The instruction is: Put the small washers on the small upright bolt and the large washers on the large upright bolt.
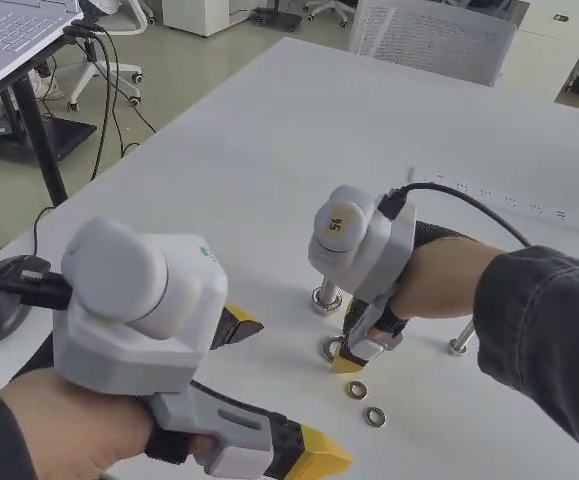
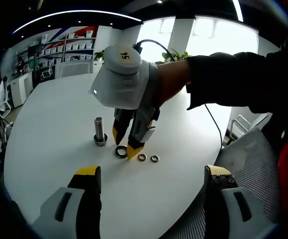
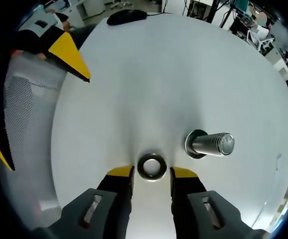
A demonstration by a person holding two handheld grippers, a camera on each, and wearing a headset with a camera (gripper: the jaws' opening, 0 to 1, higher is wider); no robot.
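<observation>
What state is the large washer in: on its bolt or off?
Off: the large washer lies on the table between the right hand-held gripper's open tips, beside the large bolt.

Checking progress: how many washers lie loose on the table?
3: one large washer at the right gripper's tips, two small washers just beside it. Another may sit around the large bolt's base; unclear.

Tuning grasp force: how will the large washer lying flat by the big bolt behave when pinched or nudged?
Large washer looks like rigid metal, so likely no flex. It lies flat and thin on the smooth table, so a nudge probably slides it. Tipped on edge, the round rim could roll.
</observation>
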